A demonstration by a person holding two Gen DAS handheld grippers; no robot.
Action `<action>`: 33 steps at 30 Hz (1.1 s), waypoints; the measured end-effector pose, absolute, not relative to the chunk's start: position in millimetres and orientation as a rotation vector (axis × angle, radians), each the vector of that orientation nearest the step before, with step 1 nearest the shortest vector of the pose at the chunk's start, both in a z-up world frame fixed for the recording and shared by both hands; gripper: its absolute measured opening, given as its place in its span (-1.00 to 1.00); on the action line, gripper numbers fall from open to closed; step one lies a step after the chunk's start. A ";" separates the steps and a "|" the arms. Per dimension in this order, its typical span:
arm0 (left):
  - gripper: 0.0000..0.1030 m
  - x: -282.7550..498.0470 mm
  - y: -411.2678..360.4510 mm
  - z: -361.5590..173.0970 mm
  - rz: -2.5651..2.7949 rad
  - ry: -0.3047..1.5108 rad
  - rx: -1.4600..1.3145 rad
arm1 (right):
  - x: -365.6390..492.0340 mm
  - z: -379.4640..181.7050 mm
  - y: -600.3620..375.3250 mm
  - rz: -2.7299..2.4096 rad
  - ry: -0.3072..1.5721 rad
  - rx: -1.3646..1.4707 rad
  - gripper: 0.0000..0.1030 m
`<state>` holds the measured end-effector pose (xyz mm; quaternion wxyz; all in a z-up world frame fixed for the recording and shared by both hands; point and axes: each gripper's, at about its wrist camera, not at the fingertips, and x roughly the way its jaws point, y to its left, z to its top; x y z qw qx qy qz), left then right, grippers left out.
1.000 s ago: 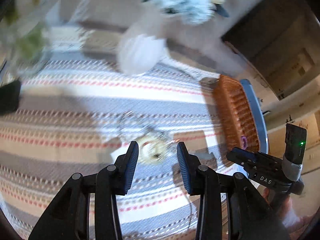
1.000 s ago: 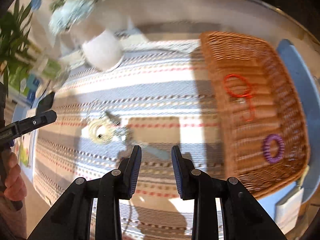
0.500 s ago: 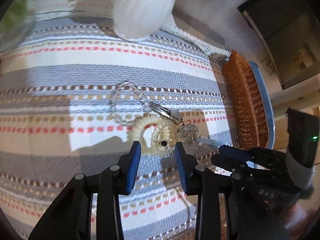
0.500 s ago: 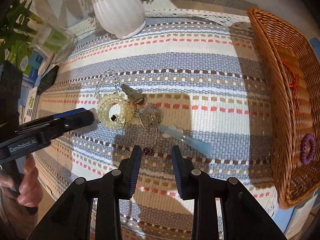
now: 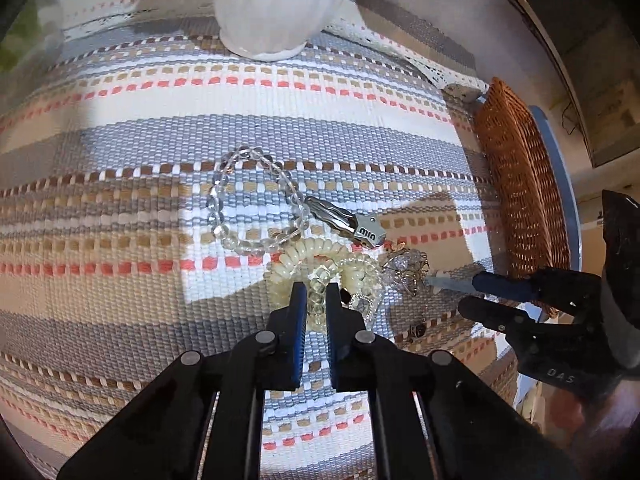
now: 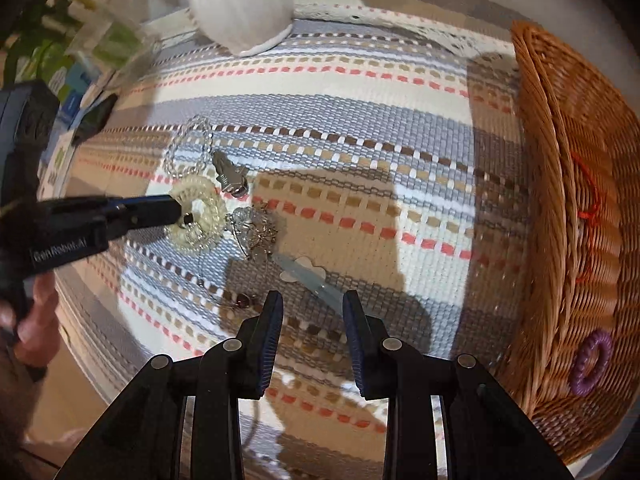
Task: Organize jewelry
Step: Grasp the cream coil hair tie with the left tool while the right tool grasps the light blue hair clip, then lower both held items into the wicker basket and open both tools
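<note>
A pile of jewelry lies on a striped woven cloth (image 5: 160, 184). My left gripper (image 5: 316, 300) is shut on the near edge of a cream coil bracelet (image 5: 320, 256), also in the right wrist view (image 6: 202, 216). Beside it lie a clear bead bracelet (image 5: 248, 200), a silver hair clip (image 5: 344, 220) and a tangle of thin chain (image 5: 408, 272). My right gripper (image 6: 312, 312) is open, low over the cloth, with a pale blue hair clip (image 6: 308, 276) just ahead of its fingertips. A wicker basket (image 6: 560, 200) at the right holds a purple coil ring (image 6: 592, 360) and a red band (image 6: 588, 200).
A white ribbed vase (image 5: 276, 4) stands at the back of the cloth. A glass with green stems (image 6: 116, 36) and a dark object (image 6: 96, 116) sit at the far left. The cloth's front edge drops off near me.
My left gripper moved forward and down and closed on the cream coil bracelet. My right gripper dropped closer to the pale blue clip and stayed open.
</note>
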<state>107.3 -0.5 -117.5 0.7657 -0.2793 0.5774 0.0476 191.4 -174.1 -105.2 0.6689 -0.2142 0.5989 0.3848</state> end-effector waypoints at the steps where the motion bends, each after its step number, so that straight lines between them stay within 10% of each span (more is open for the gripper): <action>1: -0.86 104.8 -0.4 -115.5 0.107 1.247 -0.610 | 191.4 -105.6 -174.6 0.874 1.344 -0.492 -0.40; 21: -0.86 65.0 6.4 -79.6 0.111 1.187 -0.600 | 175.3 -121.4 -183.7 0.872 1.357 -0.544 -0.39; 26: -0.86 58.9 0.7 -72.4 0.100 1.175 -0.586 | 161.5 -121.9 -175.7 0.812 1.292 -0.634 -0.76; 33: -0.86 72.1 -20.4 -37.3 0.034 1.111 -0.539 | 158.7 -57.3 -199.9 0.906 1.278 -0.372 -0.76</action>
